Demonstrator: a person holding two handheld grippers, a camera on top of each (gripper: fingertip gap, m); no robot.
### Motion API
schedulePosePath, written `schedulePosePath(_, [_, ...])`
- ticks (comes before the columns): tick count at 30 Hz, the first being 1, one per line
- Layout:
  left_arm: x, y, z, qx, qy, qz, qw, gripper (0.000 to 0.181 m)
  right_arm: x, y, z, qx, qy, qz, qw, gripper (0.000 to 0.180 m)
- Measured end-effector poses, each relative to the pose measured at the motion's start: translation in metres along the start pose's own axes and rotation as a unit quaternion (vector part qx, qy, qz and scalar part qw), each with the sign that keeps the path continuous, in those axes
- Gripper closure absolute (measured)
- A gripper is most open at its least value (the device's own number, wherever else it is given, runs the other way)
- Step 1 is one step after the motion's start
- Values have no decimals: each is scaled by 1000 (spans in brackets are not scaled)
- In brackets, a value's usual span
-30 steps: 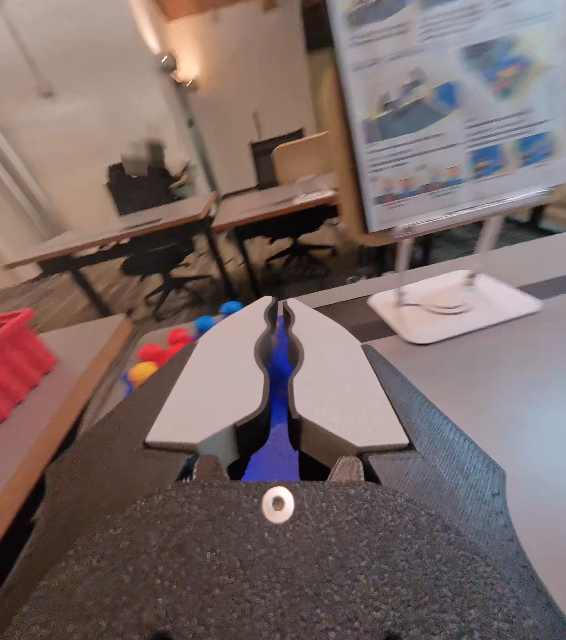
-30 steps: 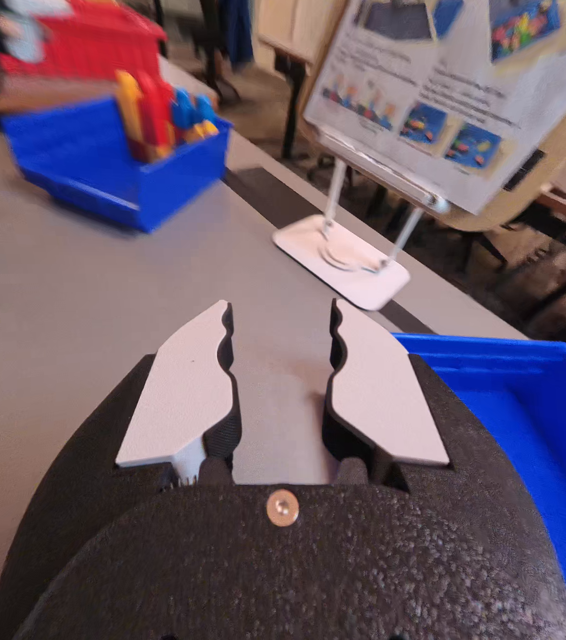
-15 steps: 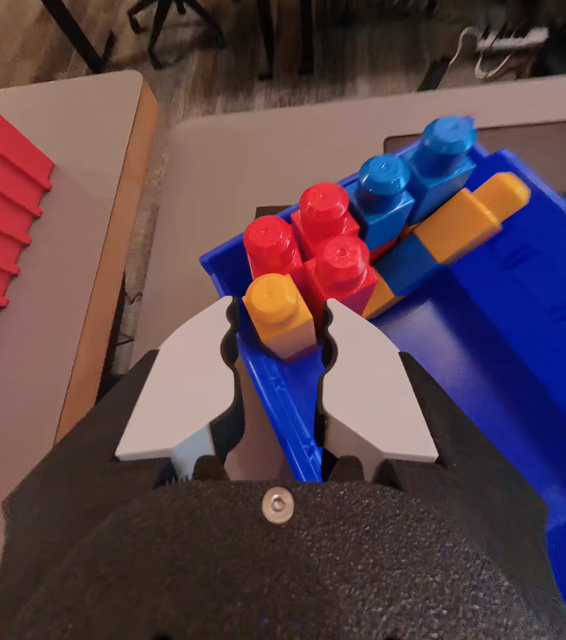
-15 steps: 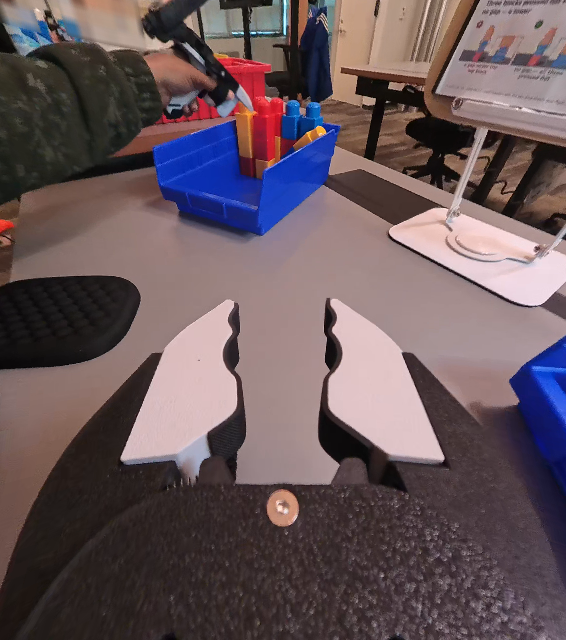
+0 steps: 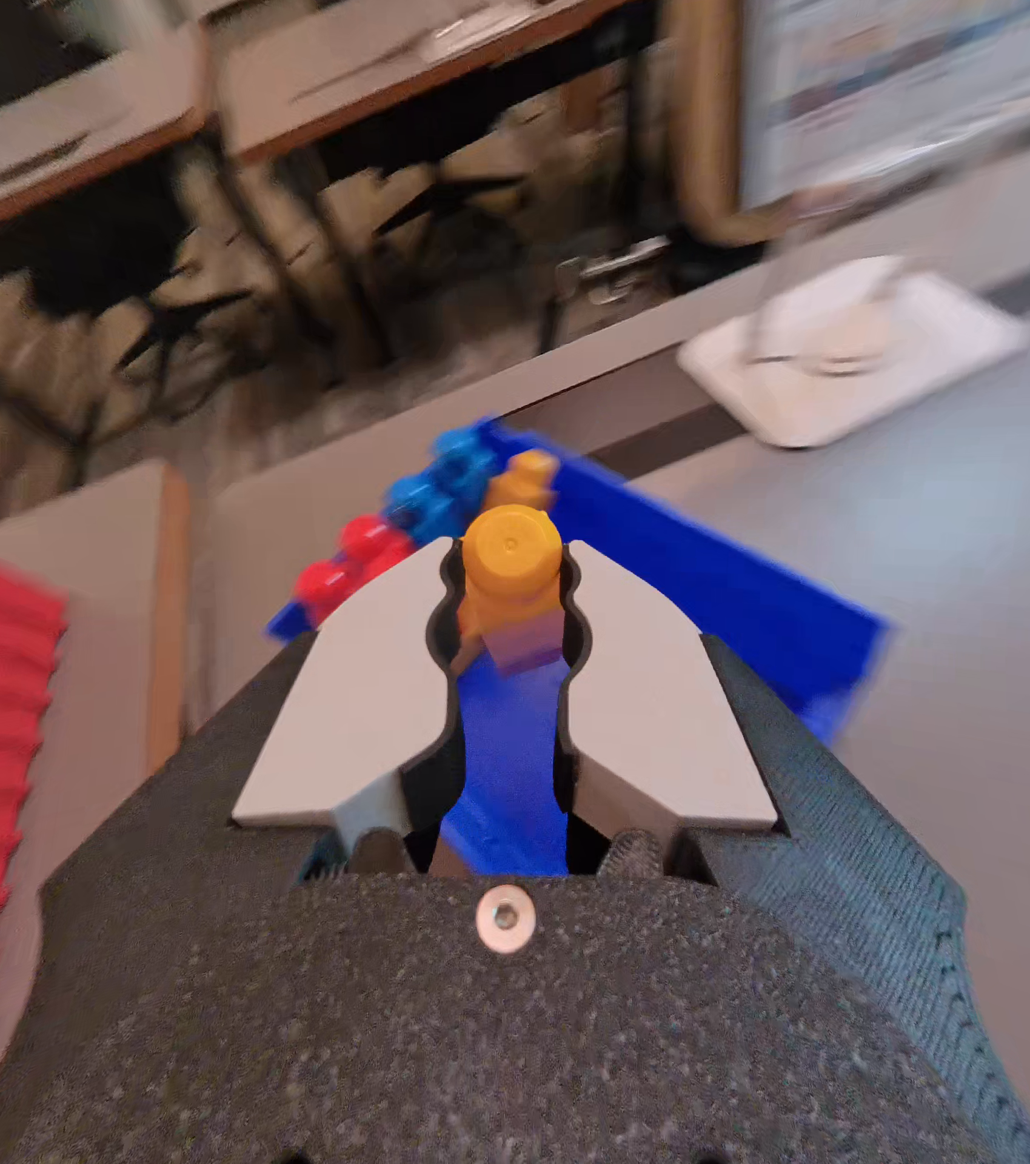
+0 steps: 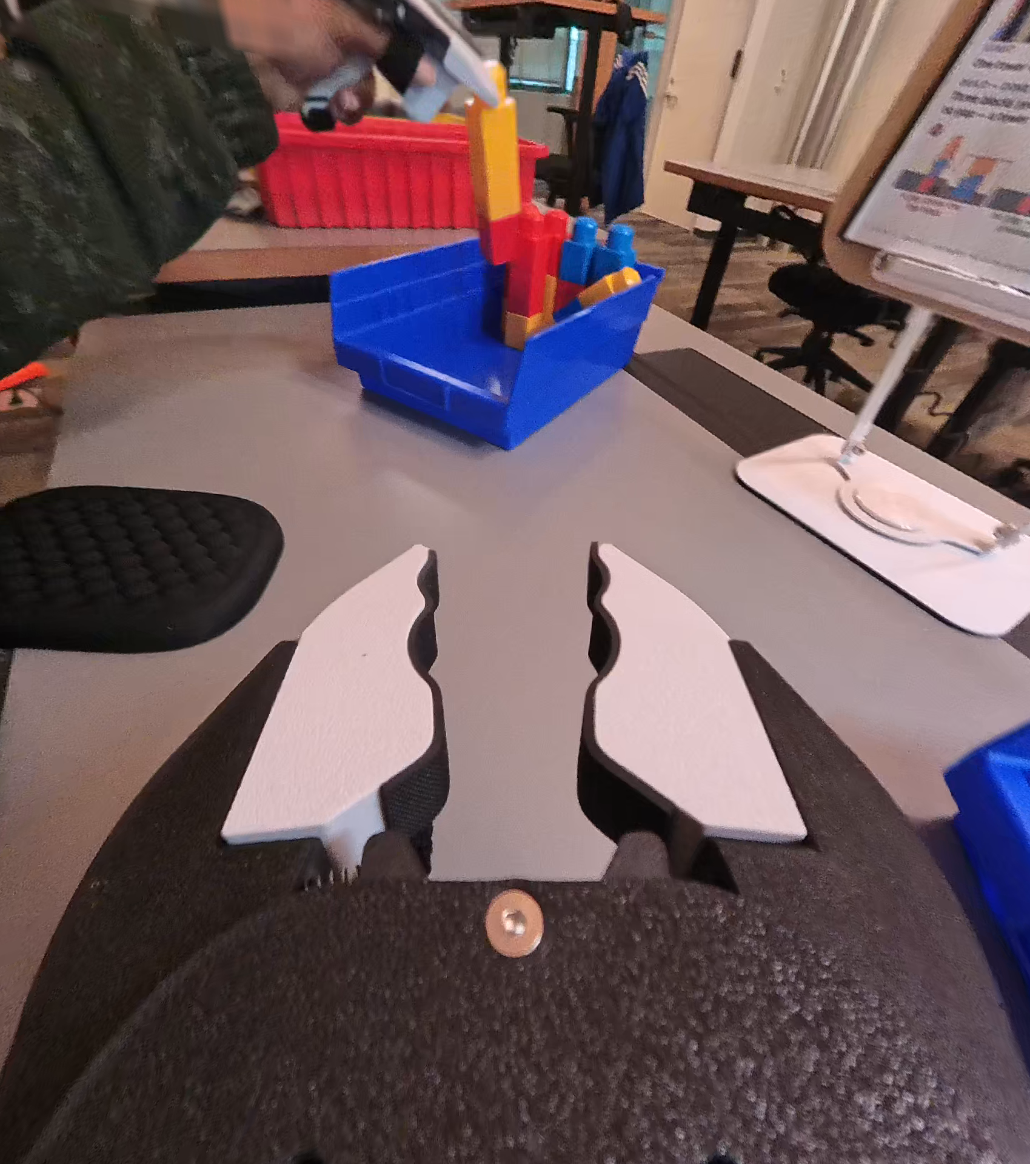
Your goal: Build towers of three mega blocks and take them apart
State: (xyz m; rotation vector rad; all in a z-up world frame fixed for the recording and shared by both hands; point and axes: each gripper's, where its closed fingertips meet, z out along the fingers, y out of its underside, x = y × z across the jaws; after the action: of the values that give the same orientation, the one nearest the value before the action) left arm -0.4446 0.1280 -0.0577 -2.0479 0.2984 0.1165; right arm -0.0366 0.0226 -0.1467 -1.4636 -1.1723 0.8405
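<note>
Your left gripper (image 5: 509,567) clamps orange-topped tower (image 6: 495,182), upper centre of frame, long axis near vertical, above blue bin (image 6: 436,365). Your right gripper (image 6: 512,560) gapes empty, lower frame, well apart from it.

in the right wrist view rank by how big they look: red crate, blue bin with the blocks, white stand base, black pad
1. black pad
2. white stand base and blue bin look about alike; nearness makes it unsure
3. red crate, farthest off

Glossy plastic blue bin (image 6: 436,340), matt grey table (image 6: 373,491), rough black tool housing (image 6: 499,1039).
</note>
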Motion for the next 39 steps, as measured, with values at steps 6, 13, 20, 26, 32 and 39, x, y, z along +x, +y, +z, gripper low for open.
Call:
schedulePosePath(6, [208, -35, -78, 51, 341, 128, 930, 152, -34, -29, 22, -26, -71, -74, 994, 127])
schedulePosePath(13, [374, -5, -127, 71, 529, 226, 815, 152, -79, -21, 49, -36, -172, -81, 981, 126])
schedulePosePath(20, [389, -31, -115, 233, 521, 91, 816, 132, -57, -49, 29, 120, -189, 40, 974, 143])
schedulePosePath(26, [412, -5, -94, 230, 514, 87, 822, 143, -61, -49, 31, 139, -181, 29, 973, 143])
schedulePosePath(32, [402, 16, -68, 193, 482, 115, 847, 144, -50, -23, 40, 65, -177, 13, 982, 130])
schedulePosePath(39, [410, 75, -45, 86, 496, 203, 840, 144, -35, -26, 21, 66, -188, 7, 980, 122])
